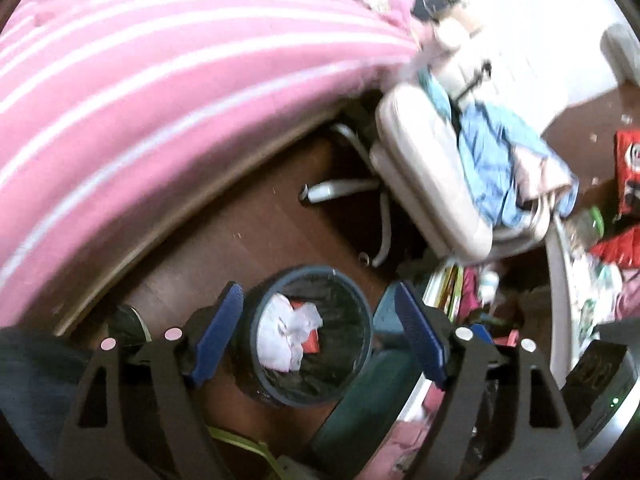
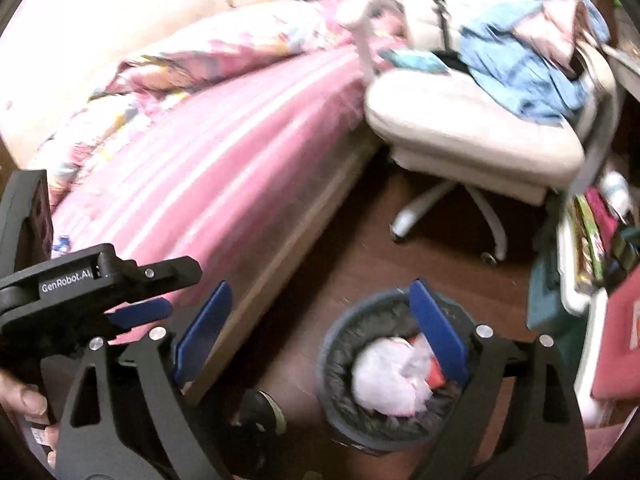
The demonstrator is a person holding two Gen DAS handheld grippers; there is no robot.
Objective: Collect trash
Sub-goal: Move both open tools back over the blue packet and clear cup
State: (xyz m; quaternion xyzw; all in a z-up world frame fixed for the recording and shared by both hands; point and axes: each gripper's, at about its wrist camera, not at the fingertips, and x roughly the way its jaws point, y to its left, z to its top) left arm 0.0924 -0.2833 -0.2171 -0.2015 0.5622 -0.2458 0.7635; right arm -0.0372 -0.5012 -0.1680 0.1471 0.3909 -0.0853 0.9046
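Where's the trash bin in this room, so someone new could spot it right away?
Find the pink striped bed; on the brown floor beside it, near the white swivel chair, stands the bin. It is round, grey, lined with a black bag, and holds crumpled white paper.

Pretty tight spot here. Right under the left gripper [image 1: 318,338] the trash bin [image 1: 308,334] mouth is wide open, crumpled white paper [image 1: 288,338] only partway up. Bare wood floor [image 1: 256,224] runs ahead of it. The pink striped bed [image 1: 160,92] walls off its left, the white office chair [image 1: 424,168] blocks ahead-right, and cluttered shelving [image 1: 452,284] crowds the right.
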